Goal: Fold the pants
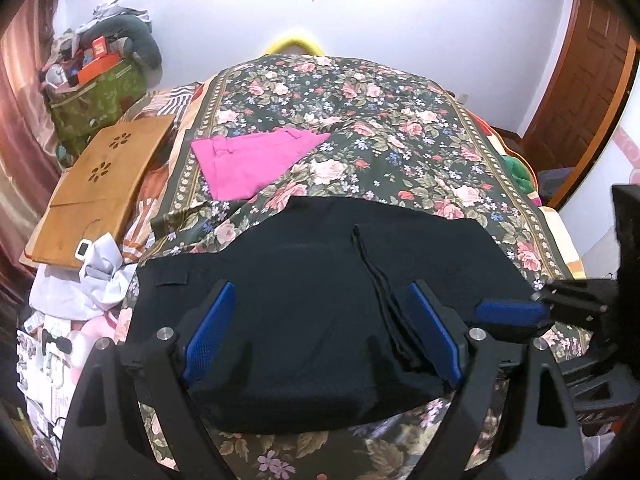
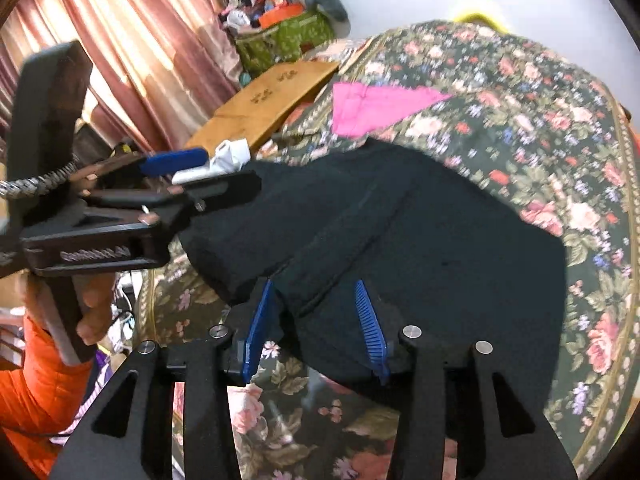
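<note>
Pants point(image 1: 304, 320), black, lie folded on the near end of a bed under a floral bedspread point(image 1: 380, 132), a drawstring point(image 1: 372, 272) trailing down their top face. Left gripper point(image 1: 320, 336) hovers low over them with jaws spread wide, blue pads apart on either side of the cloth and not pressing it. Right gripper point(image 2: 316, 328) sits at the pants' near edge; jaws part-open, fabric between the pads point(image 2: 370, 320), no pinch visible. A hand point(image 2: 94, 312) with an orange sleeve point(image 2: 36, 380) grips the left tool's handle. Pink folded garment point(image 1: 252, 160) lies farther up the bed, well apart. Wooden lap tray point(image 1: 100, 184) rests at the bed's left side; curtain point(image 2: 132, 40) behind it.
</note>
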A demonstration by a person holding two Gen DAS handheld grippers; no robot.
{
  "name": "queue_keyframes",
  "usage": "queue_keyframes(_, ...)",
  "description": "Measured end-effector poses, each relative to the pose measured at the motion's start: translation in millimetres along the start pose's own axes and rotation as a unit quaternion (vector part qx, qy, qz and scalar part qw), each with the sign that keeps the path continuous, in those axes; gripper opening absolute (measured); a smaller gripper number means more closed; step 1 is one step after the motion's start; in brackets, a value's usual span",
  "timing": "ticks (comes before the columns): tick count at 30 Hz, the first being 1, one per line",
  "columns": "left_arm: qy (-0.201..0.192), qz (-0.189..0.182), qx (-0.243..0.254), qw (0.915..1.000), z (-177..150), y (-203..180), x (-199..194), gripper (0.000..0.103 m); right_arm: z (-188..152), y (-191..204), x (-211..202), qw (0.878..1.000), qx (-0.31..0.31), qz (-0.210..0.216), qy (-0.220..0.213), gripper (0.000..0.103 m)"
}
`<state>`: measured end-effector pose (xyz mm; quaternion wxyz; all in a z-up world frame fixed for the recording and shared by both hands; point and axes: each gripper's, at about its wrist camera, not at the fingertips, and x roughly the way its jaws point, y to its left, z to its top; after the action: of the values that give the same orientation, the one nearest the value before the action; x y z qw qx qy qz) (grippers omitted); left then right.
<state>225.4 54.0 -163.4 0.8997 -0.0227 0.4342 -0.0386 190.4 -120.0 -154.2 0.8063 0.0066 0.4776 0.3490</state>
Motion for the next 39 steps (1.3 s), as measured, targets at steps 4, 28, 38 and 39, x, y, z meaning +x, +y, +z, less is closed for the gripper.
queue_keyframes(4, -0.004, -0.007, 0.01, 0.9999, 11, -12, 1, 0.088, 7, -17, -28, 0.999, 0.011, -0.024, -0.046, 0.045)
queue_keyframes(28, 0.101, -0.026, 0.076, 0.9917, 39, -67, 108, 0.089, 5, -120, 8, 0.995, 0.052, -0.082, -0.007, 0.046)
queue_keyframes(38, 0.134, -0.002, 0.084, 0.9875, 13, -54, 133, 0.098, -25, -128, 22, 0.994, 0.071, -0.075, 0.028, 0.059)
queue_keyframes(39, 0.13, 0.004, 0.087, 0.9877, 11, -54, 130, 0.098, -28, -128, 19, 0.994, 0.073, -0.075, 0.027, 0.059)
